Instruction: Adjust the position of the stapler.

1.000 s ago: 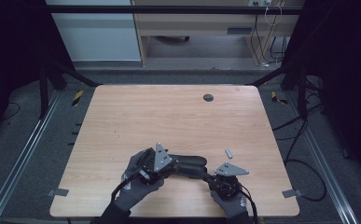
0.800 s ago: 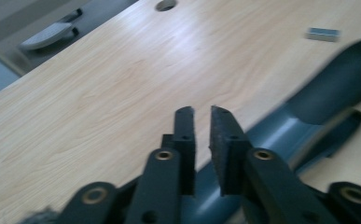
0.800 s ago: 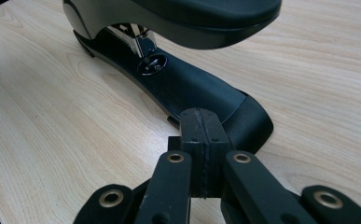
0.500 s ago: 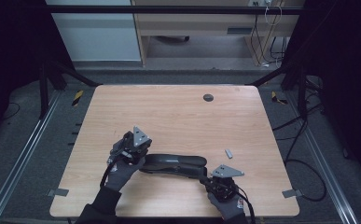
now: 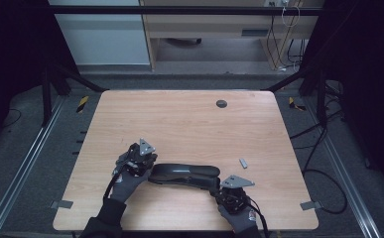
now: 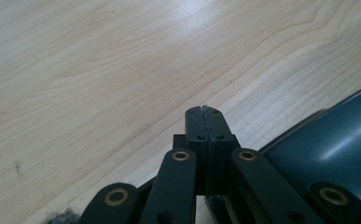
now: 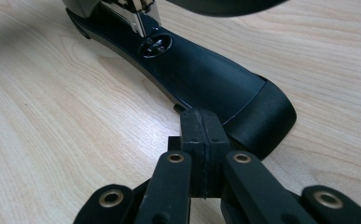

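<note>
stapler [image 5: 184,174] between grippers | left gripper [image 6: 203,112] closed empty | right gripper [image 7: 201,116] closed empty | small grey piece [image 5: 243,162] nearby

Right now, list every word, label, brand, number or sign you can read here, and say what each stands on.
None can be read. The dark stapler bears no legible brand or label in the high view or either gripper view. The wooden table is plain. The small grey piece is too small to tell. The yellow-and-black tape on the floor is stripes, no text.
</note>
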Demonstrator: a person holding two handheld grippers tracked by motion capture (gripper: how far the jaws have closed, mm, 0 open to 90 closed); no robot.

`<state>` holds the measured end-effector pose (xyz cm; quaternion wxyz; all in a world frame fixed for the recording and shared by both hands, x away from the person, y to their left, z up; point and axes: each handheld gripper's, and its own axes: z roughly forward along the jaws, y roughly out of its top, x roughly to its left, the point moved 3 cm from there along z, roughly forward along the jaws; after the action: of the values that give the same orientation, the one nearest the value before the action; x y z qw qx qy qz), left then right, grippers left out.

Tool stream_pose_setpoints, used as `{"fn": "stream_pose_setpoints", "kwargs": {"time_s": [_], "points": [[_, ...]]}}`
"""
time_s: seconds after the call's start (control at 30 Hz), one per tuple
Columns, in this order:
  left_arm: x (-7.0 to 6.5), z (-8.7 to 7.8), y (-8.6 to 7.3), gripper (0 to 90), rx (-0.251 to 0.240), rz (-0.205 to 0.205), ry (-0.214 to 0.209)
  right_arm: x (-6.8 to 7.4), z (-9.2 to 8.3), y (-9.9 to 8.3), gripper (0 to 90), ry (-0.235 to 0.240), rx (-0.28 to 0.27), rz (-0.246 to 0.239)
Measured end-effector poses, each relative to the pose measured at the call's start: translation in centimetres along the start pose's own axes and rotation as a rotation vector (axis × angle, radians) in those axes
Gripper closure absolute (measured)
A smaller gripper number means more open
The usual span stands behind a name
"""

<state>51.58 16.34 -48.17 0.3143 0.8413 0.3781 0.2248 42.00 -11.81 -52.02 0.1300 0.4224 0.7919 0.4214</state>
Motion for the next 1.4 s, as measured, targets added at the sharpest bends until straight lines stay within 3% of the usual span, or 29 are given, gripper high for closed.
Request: {"fn": "stream_pose_setpoints", "kwargs": {"time_s": [0.17, 0.9, 1.23, 1.4], "points": [[-0.4, 0.0, -0.3, 89.8, -0.008, 0.004, -0.019, -0.3, 0.5, -0.1, 90.0, -0.016, 0.017, 0.014], [-1.3, -1.0, -0.5, 89.8, -0.028, 0.026, 0.007, -0.9, 0.8, 0.0, 90.0, -0.024, 0.006, 0.019], [-1.5, -1.1, -0.5, 89.8, -0.042, 0.017, 0.017, -1.0, 0.9, 0.1, 90.0, -0.022, 0.005, 0.021], [-1.0, -2.3, -0.4, 88.5, -0.084, -0.005, 0.052, -1.2, -0.4, 0.7, 90.0, -0.006, -0.057, 0.015]]}}
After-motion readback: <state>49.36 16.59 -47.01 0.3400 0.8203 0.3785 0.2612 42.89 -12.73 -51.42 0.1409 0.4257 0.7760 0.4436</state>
